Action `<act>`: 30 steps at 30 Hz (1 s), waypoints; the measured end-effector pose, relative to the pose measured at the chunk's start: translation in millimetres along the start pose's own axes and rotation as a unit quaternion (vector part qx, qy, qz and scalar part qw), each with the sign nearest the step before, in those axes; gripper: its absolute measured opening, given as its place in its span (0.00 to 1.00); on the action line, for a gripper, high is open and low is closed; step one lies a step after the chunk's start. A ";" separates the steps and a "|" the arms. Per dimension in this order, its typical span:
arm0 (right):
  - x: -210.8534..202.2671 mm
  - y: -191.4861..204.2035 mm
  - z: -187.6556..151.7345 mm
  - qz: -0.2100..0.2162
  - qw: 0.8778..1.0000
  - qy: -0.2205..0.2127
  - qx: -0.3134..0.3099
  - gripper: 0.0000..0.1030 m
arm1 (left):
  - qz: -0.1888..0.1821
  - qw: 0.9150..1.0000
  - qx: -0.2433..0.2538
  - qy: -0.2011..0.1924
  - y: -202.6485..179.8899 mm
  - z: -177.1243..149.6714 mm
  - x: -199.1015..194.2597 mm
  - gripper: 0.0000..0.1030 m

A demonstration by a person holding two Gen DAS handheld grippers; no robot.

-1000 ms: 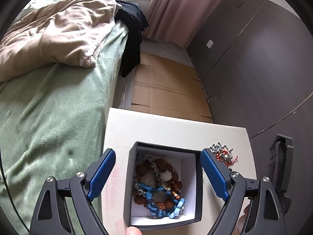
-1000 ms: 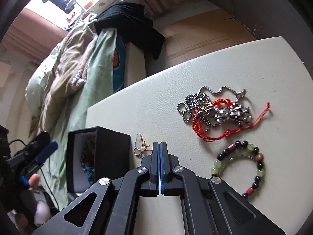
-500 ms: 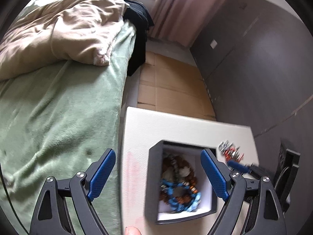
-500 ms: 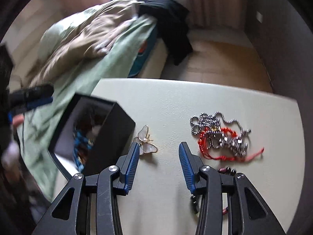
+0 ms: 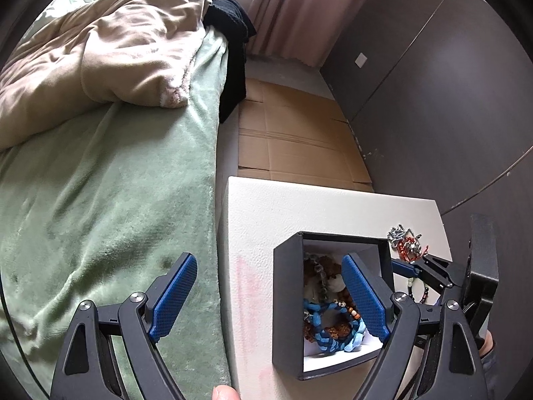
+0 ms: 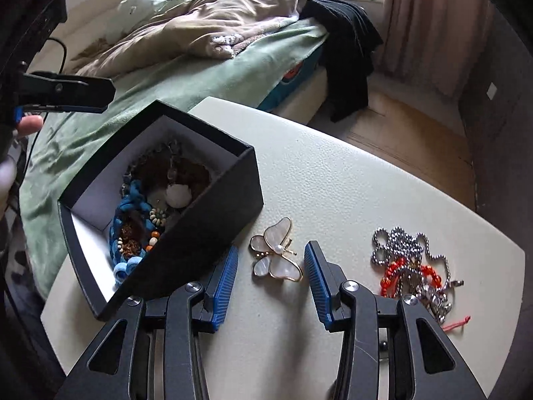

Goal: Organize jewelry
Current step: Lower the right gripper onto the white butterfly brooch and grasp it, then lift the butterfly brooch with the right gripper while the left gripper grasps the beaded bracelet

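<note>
A black box (image 5: 286,300) with white lining stands on the white table (image 5: 299,206). It holds a blue braided bracelet (image 5: 336,333) and brown beads. My left gripper (image 5: 268,260) hangs open and empty, its right finger over the box and its left finger over the bed. In the right wrist view a pearly butterfly brooch (image 6: 276,256) lies on the table beside the box (image 6: 213,233). My right gripper (image 6: 271,248) is open, one finger on each side of the brooch, not touching it. A silver chain tangled with a red bead bracelet (image 6: 409,260) lies to the right.
A bed with a green blanket (image 5: 116,200) and a beige duvet borders the table's left side. Cardboard (image 5: 293,140) covers the floor beyond the table. A dark cabinet wall (image 5: 433,100) stands on the right. A dark bead bracelet (image 5: 419,290) peeks out by the right gripper.
My right gripper went from shut to open, rolled level and moved up to the butterfly brooch, which now lies between its fingers. My left gripper shifted left, so the box sits under its right finger.
</note>
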State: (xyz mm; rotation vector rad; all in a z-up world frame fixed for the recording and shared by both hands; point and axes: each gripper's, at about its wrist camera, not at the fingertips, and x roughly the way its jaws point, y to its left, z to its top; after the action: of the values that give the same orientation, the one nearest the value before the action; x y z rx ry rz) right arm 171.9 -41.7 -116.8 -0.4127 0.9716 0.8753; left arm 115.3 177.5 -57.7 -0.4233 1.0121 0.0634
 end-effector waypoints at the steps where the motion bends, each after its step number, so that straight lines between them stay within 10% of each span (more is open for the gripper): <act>1: -0.3 -1.7 0.6 -0.001 1.000 0.000 0.004 0.35 | -0.001 1.000 0.001 0.001 -1.3 0.3 0.4 0.86; 8: -11.4 -25.1 -7.4 0.015 0.998 0.000 0.059 0.12 | -0.010 1.000 0.020 0.002 -20.1 -2.3 1.9 0.86; 30: -136.2 -95.4 -87.1 -0.018 0.967 -0.068 0.244 0.12 | -0.047 0.991 0.117 -0.045 -147.3 -34.0 1.5 0.85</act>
State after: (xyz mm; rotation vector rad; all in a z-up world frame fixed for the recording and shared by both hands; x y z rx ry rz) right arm 164.0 -218.2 -53.4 0.0513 1.0102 0.5950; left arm 124.7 29.5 -28.2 -0.2508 0.8980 -0.1200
